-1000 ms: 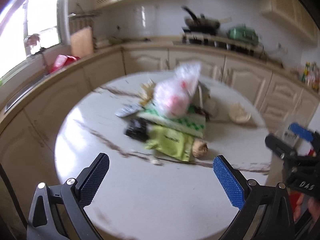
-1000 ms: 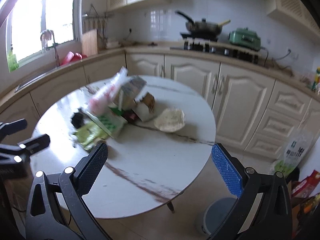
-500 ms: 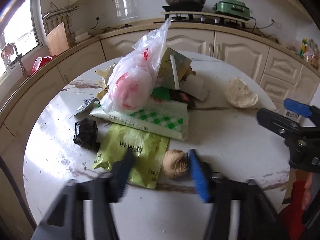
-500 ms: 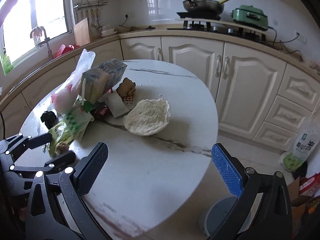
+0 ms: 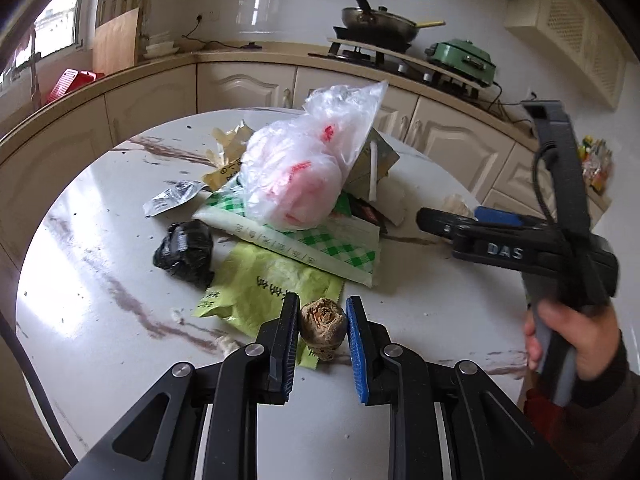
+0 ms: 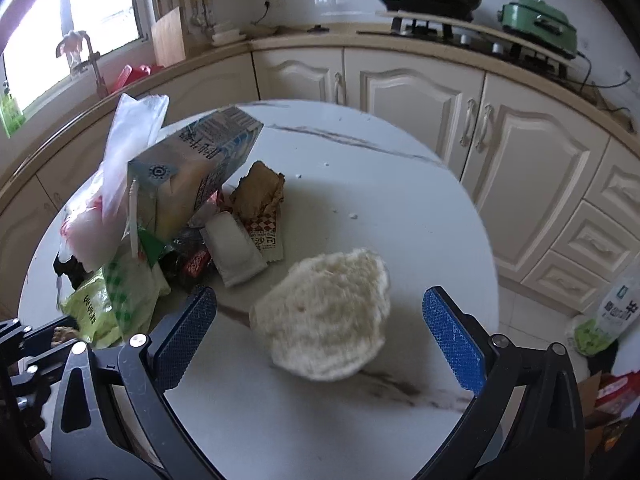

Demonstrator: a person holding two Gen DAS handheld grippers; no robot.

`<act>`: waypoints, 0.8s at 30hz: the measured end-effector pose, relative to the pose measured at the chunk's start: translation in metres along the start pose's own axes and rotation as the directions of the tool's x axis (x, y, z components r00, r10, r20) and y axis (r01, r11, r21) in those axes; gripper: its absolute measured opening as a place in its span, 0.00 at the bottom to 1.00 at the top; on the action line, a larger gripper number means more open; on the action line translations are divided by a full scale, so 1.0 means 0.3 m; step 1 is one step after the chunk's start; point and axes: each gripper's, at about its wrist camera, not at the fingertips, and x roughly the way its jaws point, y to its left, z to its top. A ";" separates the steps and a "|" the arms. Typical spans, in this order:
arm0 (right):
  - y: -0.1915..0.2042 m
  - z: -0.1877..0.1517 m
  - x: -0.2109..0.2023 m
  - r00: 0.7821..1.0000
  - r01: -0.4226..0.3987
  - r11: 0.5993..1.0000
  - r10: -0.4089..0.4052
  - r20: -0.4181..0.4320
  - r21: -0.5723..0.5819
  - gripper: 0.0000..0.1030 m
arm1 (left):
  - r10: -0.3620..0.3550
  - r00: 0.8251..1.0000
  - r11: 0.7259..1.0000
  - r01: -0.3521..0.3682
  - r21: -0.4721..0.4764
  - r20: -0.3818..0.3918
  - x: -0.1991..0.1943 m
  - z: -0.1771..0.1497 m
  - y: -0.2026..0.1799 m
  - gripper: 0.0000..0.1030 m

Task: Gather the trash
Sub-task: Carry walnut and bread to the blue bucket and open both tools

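A pile of trash lies on the round white marble table [image 5: 120,360]: a clear plastic bag [image 5: 308,168], a green checked packet [image 5: 320,240], a lime green packet [image 5: 264,288], a black crumpled wrapper [image 5: 186,248] and a milk carton [image 6: 196,168]. My left gripper [image 5: 322,334] is shut on a brown crumpled paper ball [image 5: 323,328] at the pile's near edge. My right gripper [image 6: 320,320] is open, its fingers on either side of a white crumpled paper wad [image 6: 326,316]; it also shows in the left wrist view [image 5: 480,226].
A silver wrapper [image 5: 172,198] and a brown paper scrap [image 6: 258,192] lie by the pile. Cream cabinets [image 6: 420,96] curve behind the table, with a stove and pan [image 5: 376,26] and a green cooker [image 6: 540,20]. A bag [image 6: 612,312] stands on the floor at the right.
My left gripper moved in to the pile and closed on the brown paper ball. My right gripper moved forward until its open fingers flank the white wad.
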 end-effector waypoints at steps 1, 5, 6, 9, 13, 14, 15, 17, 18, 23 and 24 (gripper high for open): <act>0.000 0.001 0.008 1.000 -0.010 1.000 0.010 -0.013 0.000 0.83 | 0.001 1.000 1.000 -0.001 0.003 0.005 -0.010 -0.003 0.004 0.19; -0.011 -0.020 0.000 1.000 -0.020 1.000 0.020 -0.024 -0.005 0.57 | 0.005 1.000 1.000 -0.005 0.006 0.013 -0.047 -0.009 0.002 0.19; -0.014 -0.028 -0.008 0.999 -0.039 0.999 0.039 -0.018 0.000 0.57 | 0.008 1.000 1.000 -0.008 0.001 0.013 -0.062 -0.005 -0.009 0.19; -0.024 -0.070 -0.050 0.996 -0.094 0.996 0.094 0.001 0.007 0.56 | 0.033 0.999 0.999 -0.034 0.023 0.028 -0.090 -0.003 -0.050 0.19; -0.051 -0.137 -0.133 0.985 -0.169 0.985 0.167 0.050 0.045 0.56 | 0.026 0.999 0.998 -0.027 0.059 0.032 -0.111 -0.007 -0.141 0.19; -0.067 -0.155 -0.159 0.982 -0.182 0.982 0.179 0.065 0.055 0.56 | 0.021 0.999 0.997 -0.024 0.075 0.032 -0.113 -0.008 -0.173 0.19; -0.089 -0.180 -0.194 0.980 -0.188 0.980 0.182 0.081 0.069 0.56 | 0.019 0.999 0.996 -0.021 0.091 0.031 -0.111 -0.008 -0.203 0.19; -0.150 -0.232 -0.263 0.980 -0.176 0.979 0.164 0.113 0.106 0.56 | -0.002 1.000 0.991 -0.001 0.136 0.027 -0.102 -0.011 -0.286 0.19; -0.188 -0.261 -0.295 0.982 -0.160 0.978 0.145 0.122 0.130 0.56 | -0.015 1.000 0.988 0.012 0.152 0.021 -0.093 -0.013 -0.331 0.19; -0.419 -0.430 -0.413 0.995 0.007 0.968 -0.032 0.092 0.251 0.58 | -0.110 0.993 0.963 0.117 0.243 -0.042 0.008 -0.020 -0.607 0.19; -0.471 -0.466 -0.424 0.995 0.040 0.960 -0.063 0.076 0.276 0.58 | -0.124 0.991 0.956 0.135 0.262 -0.057 0.037 -0.025 -0.663 0.19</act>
